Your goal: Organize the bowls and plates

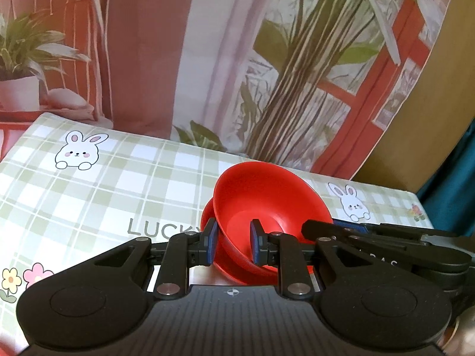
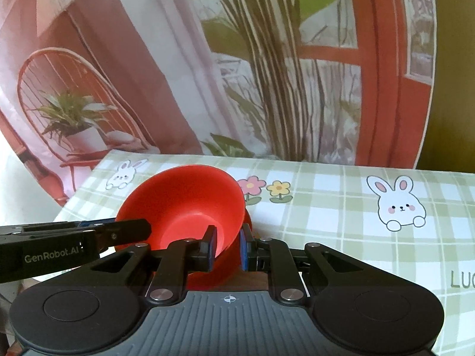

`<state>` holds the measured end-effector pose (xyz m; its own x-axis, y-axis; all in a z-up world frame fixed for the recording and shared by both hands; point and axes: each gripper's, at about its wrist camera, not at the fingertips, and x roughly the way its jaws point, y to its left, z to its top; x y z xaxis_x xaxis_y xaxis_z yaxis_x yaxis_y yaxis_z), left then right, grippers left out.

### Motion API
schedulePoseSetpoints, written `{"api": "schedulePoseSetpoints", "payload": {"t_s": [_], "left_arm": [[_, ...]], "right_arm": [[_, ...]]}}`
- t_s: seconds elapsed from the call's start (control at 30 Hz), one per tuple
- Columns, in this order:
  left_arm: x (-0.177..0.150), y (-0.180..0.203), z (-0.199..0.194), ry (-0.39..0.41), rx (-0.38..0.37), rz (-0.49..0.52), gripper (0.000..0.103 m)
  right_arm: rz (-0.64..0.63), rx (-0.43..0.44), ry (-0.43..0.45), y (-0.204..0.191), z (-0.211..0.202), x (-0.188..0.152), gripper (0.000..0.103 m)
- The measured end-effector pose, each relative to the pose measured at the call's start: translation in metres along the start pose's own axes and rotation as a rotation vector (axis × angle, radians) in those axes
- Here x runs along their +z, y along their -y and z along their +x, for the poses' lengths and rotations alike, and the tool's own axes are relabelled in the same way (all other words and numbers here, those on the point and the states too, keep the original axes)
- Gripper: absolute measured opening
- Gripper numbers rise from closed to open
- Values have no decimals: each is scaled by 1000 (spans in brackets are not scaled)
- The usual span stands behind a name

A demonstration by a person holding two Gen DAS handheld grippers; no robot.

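A red bowl sits on a red plate on the checked tablecloth. My left gripper straddles the bowl's near-left rim, one blue pad outside and one inside; the pads look slightly apart from the wall. My right gripper straddles the opposite rim of the same bowl, pads close on the wall. The plate shows below it in the right wrist view. Each gripper shows in the other's view: the right, the left.
The table carries a green-checked cloth with rabbits, also in the right wrist view. A printed backdrop of plants and a red window hangs right behind the table's far edge.
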<state>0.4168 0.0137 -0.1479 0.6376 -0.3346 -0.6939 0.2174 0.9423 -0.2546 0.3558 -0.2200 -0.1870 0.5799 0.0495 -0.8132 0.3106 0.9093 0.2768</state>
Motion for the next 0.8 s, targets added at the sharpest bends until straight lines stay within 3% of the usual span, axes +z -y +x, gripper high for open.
{"api": "schedulePoseSetpoints", "payload": {"t_s": [0.43,0.63,0.8], "left_arm": [[-5,6,13,-38,41,46,23],[-3,5,13,-40,56,29,45],[1,0,2,-29,57,-3,46]], "right_arm": [[3,-20,-26,2,6,-2,15],[-10,-42,-36,1,3,-3,16],[-6,-43,-15,1,-10,-1,16]]}}
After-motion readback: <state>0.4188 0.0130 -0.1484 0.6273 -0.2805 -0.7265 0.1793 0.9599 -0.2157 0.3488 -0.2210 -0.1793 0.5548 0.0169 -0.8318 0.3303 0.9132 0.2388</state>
